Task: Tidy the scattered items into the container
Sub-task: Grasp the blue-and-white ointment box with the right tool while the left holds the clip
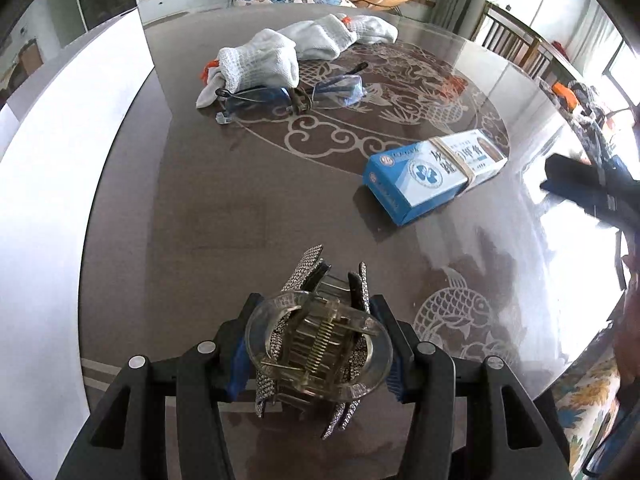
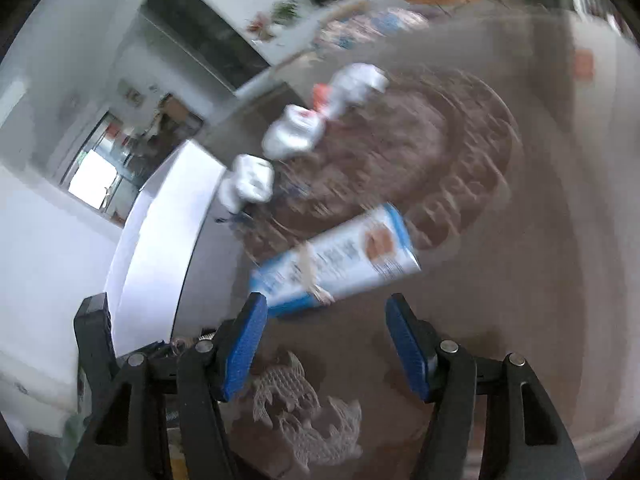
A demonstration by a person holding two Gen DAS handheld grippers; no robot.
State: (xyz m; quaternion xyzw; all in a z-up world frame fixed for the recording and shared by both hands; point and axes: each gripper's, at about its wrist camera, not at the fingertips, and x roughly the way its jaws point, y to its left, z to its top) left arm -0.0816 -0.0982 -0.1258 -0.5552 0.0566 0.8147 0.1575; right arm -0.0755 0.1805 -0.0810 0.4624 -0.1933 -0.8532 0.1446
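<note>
Two grippers in view. My left gripper [image 1: 316, 344] has its jaws clamped on a hair clip [image 1: 318, 340], clear plastic with rhinestone wings and a visible spring, held up above the near part of the worktop [image 1: 224, 208].

Still on the worktop in the left wrist view:
- blue and white box [image 1: 434, 174] with a rubber band around it, right of centre, lying flat
- glasses [image 1: 292, 98] with blue-tinted lenses, far centre, one end touching the nearest white cloth bundle
- white cloth bundles [image 1: 304, 46], three that I can make out, with orange bits showing, in a row at the far side

White container [image 1: 52, 168] sits along the left edge of the worktop; only its wall shows here.

My right gripper [image 2: 326, 344] has jaws spread wide, nothing between the blue pads [image 2: 244, 354]. It hangs over the fish pattern on the near worktop, with the box just beyond the fingertips. Right wrist view is badly motion-blurred: I can pick out the box, the bundles and the container wall at left, but the glasses are only a smear next to the nearest bundle.

Right gripper also shows at the far right edge of the left wrist view, dark and partly cut off.
</note>
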